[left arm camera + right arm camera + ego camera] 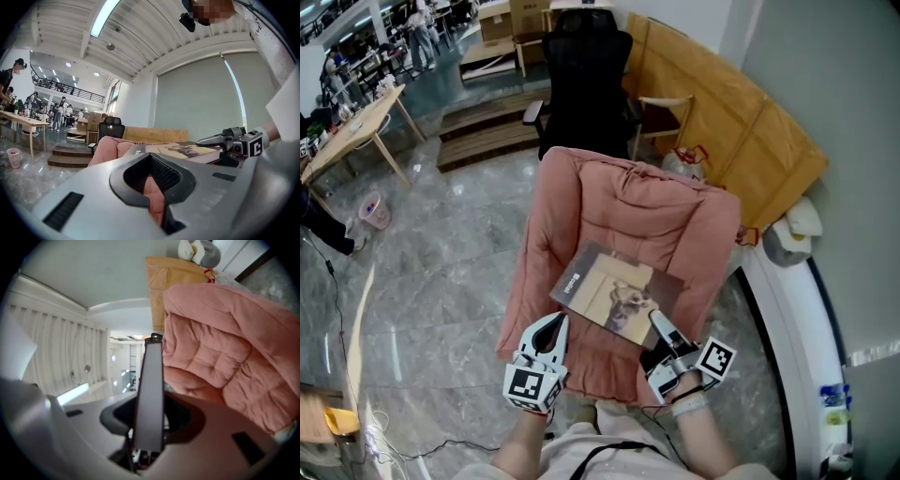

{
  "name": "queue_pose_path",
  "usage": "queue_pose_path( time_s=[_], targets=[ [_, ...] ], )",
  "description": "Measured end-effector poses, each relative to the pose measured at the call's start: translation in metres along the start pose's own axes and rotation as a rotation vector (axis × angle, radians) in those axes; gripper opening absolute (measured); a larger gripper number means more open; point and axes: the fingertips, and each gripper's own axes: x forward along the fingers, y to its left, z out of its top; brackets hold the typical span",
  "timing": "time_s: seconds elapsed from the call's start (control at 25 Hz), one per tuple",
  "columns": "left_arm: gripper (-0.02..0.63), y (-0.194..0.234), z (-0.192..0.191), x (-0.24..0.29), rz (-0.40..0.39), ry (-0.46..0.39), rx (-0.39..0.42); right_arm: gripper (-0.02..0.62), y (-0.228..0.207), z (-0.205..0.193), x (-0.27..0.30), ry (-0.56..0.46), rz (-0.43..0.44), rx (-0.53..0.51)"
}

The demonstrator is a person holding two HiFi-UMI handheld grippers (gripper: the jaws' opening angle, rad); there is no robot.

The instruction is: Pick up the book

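Your right gripper (660,325) clamps the book (614,292) at its 5 o'clock edge. Your left gripper (553,325) stands ajar, empty. I can't tell whether the book clears the chair (619,197).

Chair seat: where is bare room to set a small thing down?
Free: cushion behind the book, up to the backrest. The front strip is narrow, between left gripper and right gripper, whose jaws hold the book.

Head view: we look steeply down on the pink armchair (623,216). Left gripper view: level, close across its seat. Right gripper view: rolled sideways, close. All share the armchair; the first two also share the book (614,295).
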Motion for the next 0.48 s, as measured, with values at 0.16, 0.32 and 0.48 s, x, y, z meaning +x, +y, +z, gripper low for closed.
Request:
queue_pose_path(
  time_s=[0.16, 0.32, 0.48],
  targets=[
    [0.021, -0.006, -0.003, 0.003, -0.016, 0.005, -0.008, 0.160, -0.001, 0.001, 0.001, -0.009, 0.007, 0.009],
    [0.021, -0.011, -0.004, 0.004, -0.028, 0.002, -0.011, 0.160, -0.002, 0.000, 0.001, -0.010, 0.004, 0.014],
    [0.021, -0.018, -0.004, 0.007, -0.040, 0.003, -0.018, 0.160, -0.004, 0.000, 0.001, -0.014, 0.002, 0.024]
  ],
)
